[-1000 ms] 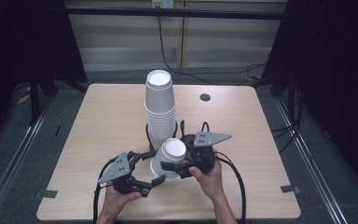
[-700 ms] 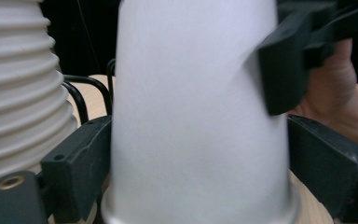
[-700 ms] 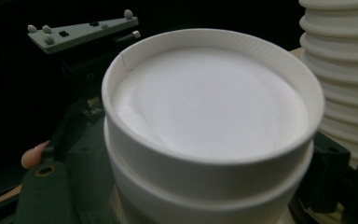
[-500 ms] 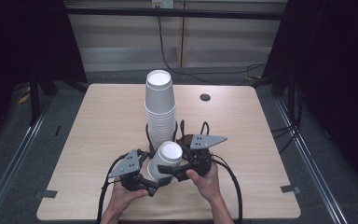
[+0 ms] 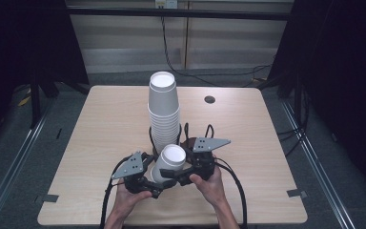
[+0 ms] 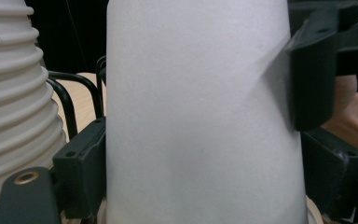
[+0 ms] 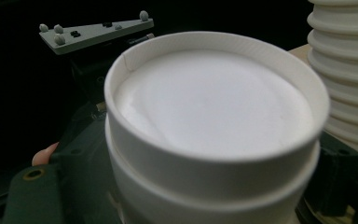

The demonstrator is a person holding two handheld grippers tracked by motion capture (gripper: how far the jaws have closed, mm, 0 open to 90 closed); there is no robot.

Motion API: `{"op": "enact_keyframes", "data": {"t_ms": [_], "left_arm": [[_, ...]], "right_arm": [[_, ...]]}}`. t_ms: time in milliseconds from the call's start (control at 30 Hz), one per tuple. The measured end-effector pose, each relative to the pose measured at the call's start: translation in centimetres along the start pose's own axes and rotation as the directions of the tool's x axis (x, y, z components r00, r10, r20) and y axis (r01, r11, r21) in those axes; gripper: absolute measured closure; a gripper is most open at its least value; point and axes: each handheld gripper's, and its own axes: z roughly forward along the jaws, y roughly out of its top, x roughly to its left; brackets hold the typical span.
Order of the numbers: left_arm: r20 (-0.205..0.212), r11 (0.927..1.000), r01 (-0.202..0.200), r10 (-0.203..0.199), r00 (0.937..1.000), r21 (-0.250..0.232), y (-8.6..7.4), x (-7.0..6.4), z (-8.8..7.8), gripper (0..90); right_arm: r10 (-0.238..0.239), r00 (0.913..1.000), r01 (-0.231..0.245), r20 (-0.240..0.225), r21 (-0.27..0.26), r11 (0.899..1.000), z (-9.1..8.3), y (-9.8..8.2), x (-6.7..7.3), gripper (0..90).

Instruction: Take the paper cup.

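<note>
A tall stack of upturned white paper cups (image 5: 163, 109) stands at the middle of the wooden table (image 5: 100, 124); its ribbed rims show in the left gripper view (image 6: 14, 93) and the right gripper view (image 7: 345, 70). In front of it, two nested upturned white cups (image 5: 170, 161) are held tilted between both grippers. My left gripper (image 5: 152, 183) grips them from the left, with the cup wall (image 6: 196, 116) between its jaws. My right gripper (image 5: 178, 172) grips them from the right, looking onto the recessed cup base (image 7: 214, 102). A dark jaw dents the wall at the right of the left gripper view.
Black wire loops (image 5: 186, 131) curve around the foot of the tall stack. A small dark round spot (image 5: 209, 99) lies at the table's far right. The left gripper's grey plate (image 7: 98, 30) sits beyond the held cups. Tape marks (image 5: 297, 192) sit by the front corners.
The left gripper has moved in to the right against the held cups. The cups and the right gripper have shifted slightly left and toward the person.
</note>
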Motion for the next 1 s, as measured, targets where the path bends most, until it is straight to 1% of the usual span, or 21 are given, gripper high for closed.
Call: {"op": "enact_keyframes", "data": {"t_ms": [33,133,300,333,433,467,500,533,600,633,733,800,867,900,933,967,1000], "left_arm": [[0.0,1.0,0.0,0.0,1.0,0.0,0.0,0.0,0.0,15.4],[0.003,1.0,0.005,-0.005,1.0,0.006,0.0,0.1,-0.1,15.7],[-0.002,0.9998,-0.003,0.003,1.0,0.021,0.0,0.1,-0.3,16.0],[-0.004,0.9995,-0.008,0.008,1.0,0.029,0.1,0.1,-0.5,16.0],[0.004,0.9995,-0.004,0.004,1.0,0.032,0.2,0.1,-0.5,16.2],[0.004,0.999,-0.008,0.008,1.0,0.045,0.3,0.1,-0.5,16.2],[-0.014,0.9975,-0.027,0.028,0.9995,0.065,0.5,0.1,-0.5,16.3],[-0.021,0.9966,-0.034,0.035,0.9992,0.075,0.6,0.1,-0.5,16.3],[-0.018,0.996,-0.029,0.031,0.9994,0.084,0.7,0.1,-0.6,16.4],[-0.018,0.9946,-0.031,0.033,0.9993,0.099,0.8,0.2,-0.8,16.3],[-0.025,0.993,-0.036,0.039,0.9989,0.112,1.1,0.1,-1.1,16.3],[-0.016,0.9935,-0.038,0.04,0.9991,0.107,1.3,0.1,-1.7,16.4],[-0.021,0.9911,-0.041,0.044,0.9988,0.127,1.4,0.3,-2.0,16.4],[-0.021,0.9911,-0.041,0.044,0.9988,0.127,1.4,0.3,-2.0,16.5],[-0.016,0.989,-0.036,0.039,0.9991,0.143,1.2,0.5,-2.0,16.5],[-0.016,0.989,-0.036,0.039,0.9991,0.143,1.2,0.5,-2.0,16.5],[-0.015,0.9868,-0.024,0.027,0.9995,0.16,1.1,0.8,-1.9,16.5]], "right_arm": [[-0.002,1.0,0.002,0.001,0.001,1.0,0.0,0.0,0.0,13.2],[-0.003,1.0,0.003,0.009,-0.008,1.0,-0.1,0.1,0.0,13.2],[-0.008,0.9998,0.009,0.017,-0.022,1.0,-0.5,0.2,-0.1,13.2],[-0.007,0.9998,0.007,0.02,-0.025,1.0,-0.6,0.3,-0.1,13.1],[-0.006,0.9999,0.006,0.015,-0.028,1.0,-0.8,0.3,-0.1,13.2],[-0.009,0.9999,0.01,0.014,-0.028,1.0,-0.9,0.4,-0.1,13.1],[-0.021,0.9997,0.021,0.008,-0.024,0.999,-1.2,0.6,-0.1,12.8],[-0.031,0.9995,0.032,0.009,-0.028,0.999,-1.3,0.7,-0.1,12.8],[-0.041,0.9991,0.041,0.011,-0.037,0.998,-1.7,0.9,-0.1,12.8],[-0.04,0.9991,0.04,0.013,-0.04,0.998,-1.8,0.9,-0.2,12.7],[-0.04,0.9991,0.041,0.015,-0.039,0.998,-2.0,1.0,-0.2,12.8],[-0.042,0.9991,0.042,0.011,-0.032,0.999,-2.1,0.9,-0.2,12.6],[-0.042,0.999,0.042,0.015,-0.012,0.999,-2.2,0.7,-0.2,12.7],[-0.045,0.9986,0.045,0.027,-0.005,0.999,-2.2,0.7,-0.1,12.7],[-0.048,0.9983,0.048,0.034,-0.004,0.999,-2.3,0.6,-0.1,12.7],[-0.048,0.9983,0.048,0.034,-0.004,0.999,-2.3,0.6,-0.1,12.7],[-0.054,0.9974,0.055,0.047,-0.005,0.999,-2.6,0.3,0.0,12.7]]}}
